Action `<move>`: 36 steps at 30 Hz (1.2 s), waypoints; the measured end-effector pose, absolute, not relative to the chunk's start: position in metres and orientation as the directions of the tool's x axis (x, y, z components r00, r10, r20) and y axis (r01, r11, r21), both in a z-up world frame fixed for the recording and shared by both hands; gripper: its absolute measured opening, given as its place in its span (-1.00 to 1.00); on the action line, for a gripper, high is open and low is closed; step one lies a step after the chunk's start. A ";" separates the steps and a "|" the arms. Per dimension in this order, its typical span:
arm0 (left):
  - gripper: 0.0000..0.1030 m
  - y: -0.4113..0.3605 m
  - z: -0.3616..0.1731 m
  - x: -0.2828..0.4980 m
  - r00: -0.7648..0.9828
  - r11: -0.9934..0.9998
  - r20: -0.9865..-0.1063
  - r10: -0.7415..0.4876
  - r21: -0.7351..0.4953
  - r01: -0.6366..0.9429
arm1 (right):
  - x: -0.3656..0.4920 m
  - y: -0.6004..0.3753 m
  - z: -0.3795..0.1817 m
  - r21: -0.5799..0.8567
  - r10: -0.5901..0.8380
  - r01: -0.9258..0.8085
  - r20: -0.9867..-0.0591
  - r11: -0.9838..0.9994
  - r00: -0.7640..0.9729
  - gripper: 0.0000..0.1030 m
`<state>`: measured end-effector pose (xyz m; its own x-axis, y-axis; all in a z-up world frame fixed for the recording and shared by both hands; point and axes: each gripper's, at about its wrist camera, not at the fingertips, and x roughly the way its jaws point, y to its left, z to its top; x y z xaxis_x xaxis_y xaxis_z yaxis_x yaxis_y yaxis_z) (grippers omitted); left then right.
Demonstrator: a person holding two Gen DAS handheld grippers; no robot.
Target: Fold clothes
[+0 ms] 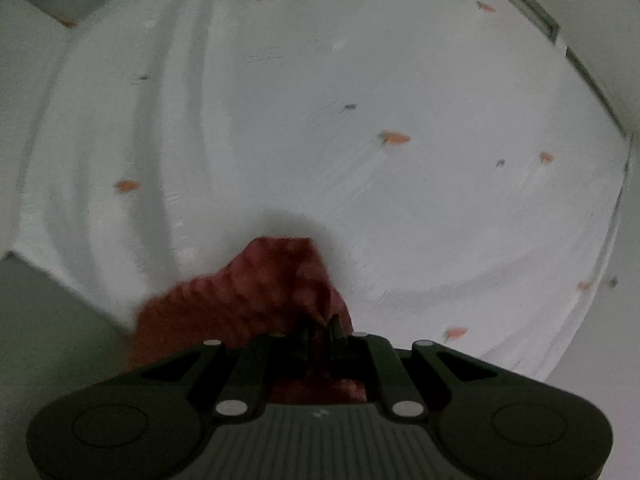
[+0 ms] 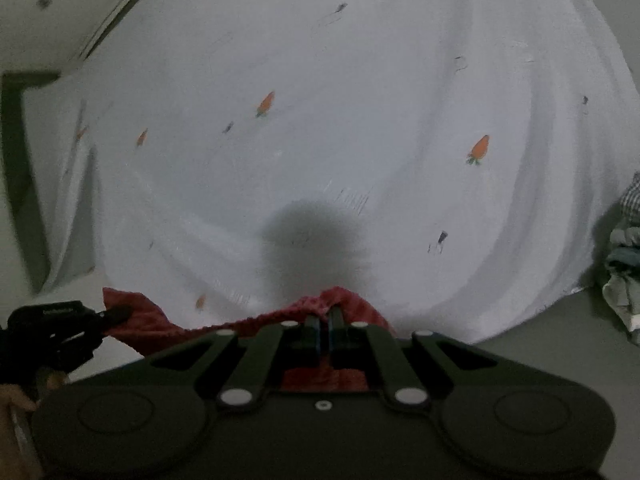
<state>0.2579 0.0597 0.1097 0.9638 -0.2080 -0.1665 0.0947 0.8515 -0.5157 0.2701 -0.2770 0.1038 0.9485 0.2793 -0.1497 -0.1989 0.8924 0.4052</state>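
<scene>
Left gripper [image 1: 320, 326]: fingers drawn nearly together, a fold of the red knit garment [image 1: 248, 296] pinched between them. Cloth bunches ahead of and beneath the tips.

Right gripper [image 2: 325, 314]: fingers likewise almost closed, clamped on the garment's upper edge [image 2: 344, 300]. From the right wrist view the red fabric stretches leftward to the left gripper [image 2: 116, 314], which bites its far corner.

Garment hangs over the near edge of the white carrot-print sheet [image 1: 360, 100]. Crumpled grey-check clothes [image 2: 626, 256] lie at the sheet's right edge.

Black hand-held gripper [image 1: 320, 326], silver pivot screws, ribbed grey body.
</scene>
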 end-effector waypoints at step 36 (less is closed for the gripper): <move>0.19 0.122 -0.109 0.544 0.704 0.833 -0.697 -0.138 -0.465 -0.298 | 0.567 -0.251 -0.095 0.281 0.170 0.022 -0.641 0.959 0.749 0.19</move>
<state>0.5444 0.1219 -0.1088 0.7041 -0.1376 -0.6966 -0.2977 0.8335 -0.4655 0.5667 -0.2506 -0.0946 0.7488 0.1702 -0.6405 0.0225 0.9594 0.2812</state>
